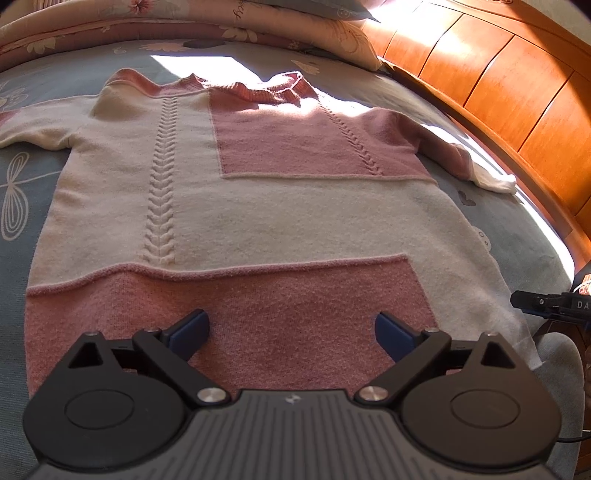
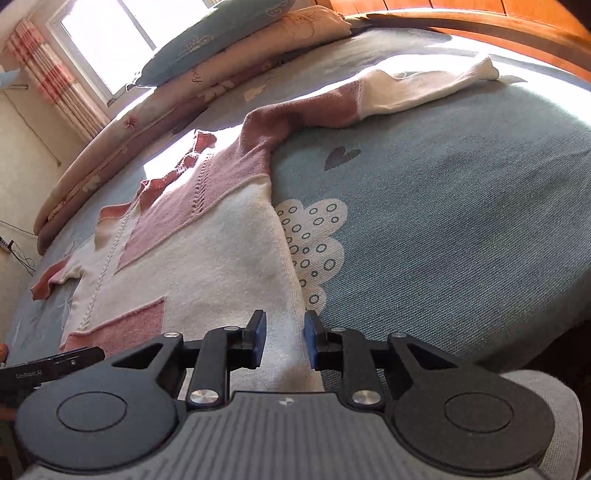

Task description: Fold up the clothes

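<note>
On the blue-grey patterned bedspread (image 2: 461, 206) lies a pink-and-cream knitted sweater (image 1: 236, 206), spread flat, front up, collar toward the stacked floral pillows (image 1: 258, 26). Its right-hand sleeve (image 2: 369, 96) stretches out toward the orange wooden headboard (image 1: 517, 74). The left gripper (image 1: 291, 332) hovers over the pink hem panel, jaws spread wide, nothing between them. The right gripper (image 2: 284, 338) sits at the sweater's cream side edge near the hem, jaws narrowly apart; the knit edge lies between them, but the pads do not visibly press it.
</note>
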`<state>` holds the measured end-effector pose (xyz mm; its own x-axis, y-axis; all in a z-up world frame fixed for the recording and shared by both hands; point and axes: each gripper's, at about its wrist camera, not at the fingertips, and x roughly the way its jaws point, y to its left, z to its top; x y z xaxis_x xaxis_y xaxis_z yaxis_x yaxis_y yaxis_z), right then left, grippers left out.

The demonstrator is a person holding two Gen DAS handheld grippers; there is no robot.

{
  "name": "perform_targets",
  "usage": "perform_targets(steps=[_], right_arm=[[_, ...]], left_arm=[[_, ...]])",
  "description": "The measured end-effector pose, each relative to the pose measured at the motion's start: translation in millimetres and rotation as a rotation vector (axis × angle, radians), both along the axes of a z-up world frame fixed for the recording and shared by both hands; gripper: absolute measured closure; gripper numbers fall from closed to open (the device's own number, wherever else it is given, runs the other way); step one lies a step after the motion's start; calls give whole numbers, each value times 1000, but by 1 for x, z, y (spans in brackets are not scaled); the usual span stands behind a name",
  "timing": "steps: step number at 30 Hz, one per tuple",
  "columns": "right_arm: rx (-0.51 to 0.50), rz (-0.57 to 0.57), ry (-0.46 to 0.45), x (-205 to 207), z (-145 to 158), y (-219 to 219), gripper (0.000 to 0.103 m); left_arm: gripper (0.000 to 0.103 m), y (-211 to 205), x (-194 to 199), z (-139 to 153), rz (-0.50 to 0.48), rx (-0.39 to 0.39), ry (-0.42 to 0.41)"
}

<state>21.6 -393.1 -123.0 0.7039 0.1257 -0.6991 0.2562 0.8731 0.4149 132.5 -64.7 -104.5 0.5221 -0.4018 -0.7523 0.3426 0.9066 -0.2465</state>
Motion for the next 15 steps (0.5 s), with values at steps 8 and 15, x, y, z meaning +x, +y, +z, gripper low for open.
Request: perform_targets(steps=[8, 15], right_arm=[[8, 20, -159, 41, 24, -23, 69], [182, 62, -168, 155, 4, -59, 69]], left_arm=[[6, 9, 4, 0, 37, -71, 24], [4, 11, 7, 0, 49, -95, 40]])
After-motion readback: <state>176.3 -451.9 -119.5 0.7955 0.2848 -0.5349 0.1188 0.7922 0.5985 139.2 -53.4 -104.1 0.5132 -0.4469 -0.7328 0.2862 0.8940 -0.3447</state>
